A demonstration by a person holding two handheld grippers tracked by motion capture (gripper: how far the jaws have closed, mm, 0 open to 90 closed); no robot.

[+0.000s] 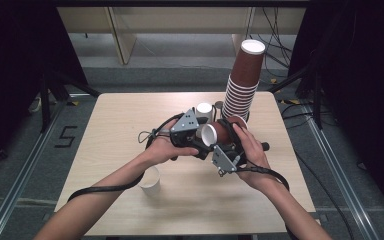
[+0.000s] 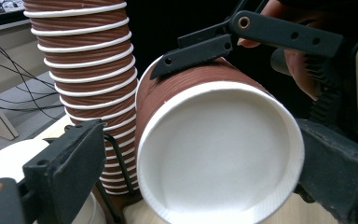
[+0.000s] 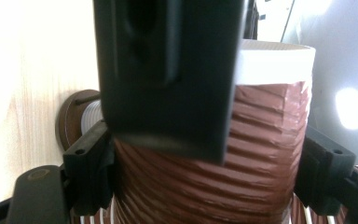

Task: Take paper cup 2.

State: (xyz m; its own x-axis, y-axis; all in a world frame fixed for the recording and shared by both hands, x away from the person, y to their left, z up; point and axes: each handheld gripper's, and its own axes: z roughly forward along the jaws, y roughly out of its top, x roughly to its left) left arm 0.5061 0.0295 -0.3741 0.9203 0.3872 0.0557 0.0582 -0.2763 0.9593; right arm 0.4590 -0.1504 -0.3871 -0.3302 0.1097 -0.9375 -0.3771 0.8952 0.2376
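Right claw (image 1: 219, 134) clamped across the ribbed wall of a brown paper cup (image 1: 215, 134), pads on both sides of the body, seen clearly in the right gripper view where the cup (image 3: 261, 154) sits between the two black jaws and bulges slightly under them

Cup lies on its side in the air above the middle of the bench (image 1: 130, 115), white mouth turned toward the left claw (image 1: 200, 142)

Left claw apart, not gripping: in the left gripper view the cup's white rim (image 2: 219, 154) sits between its jaws, right jaw close against the rim edge, left jaw standing clear with a gap. Can't tell if the right jaw actually touches

Right claw's jaws show in the left gripper view pinching the cup wall from above, the person's fingers behind them

Tall stack of brown cups (image 1: 242, 82) stands mouth down at the far right of the bench, just behind the held cup, leaning a little to the right at the top. In the left gripper view the stack (image 2: 86, 70) is just left of the held cup, near it; touching or not, unclear

White cup (image 1: 204, 111) sits upright on the bench beyond the left claw, near the stack's base. Another white cup (image 1: 150, 181) stands on the near side of the bench, close to the person's left forearm, well apart from the rest

Both hands close together over the bench centre, cables trailing back along the forearms
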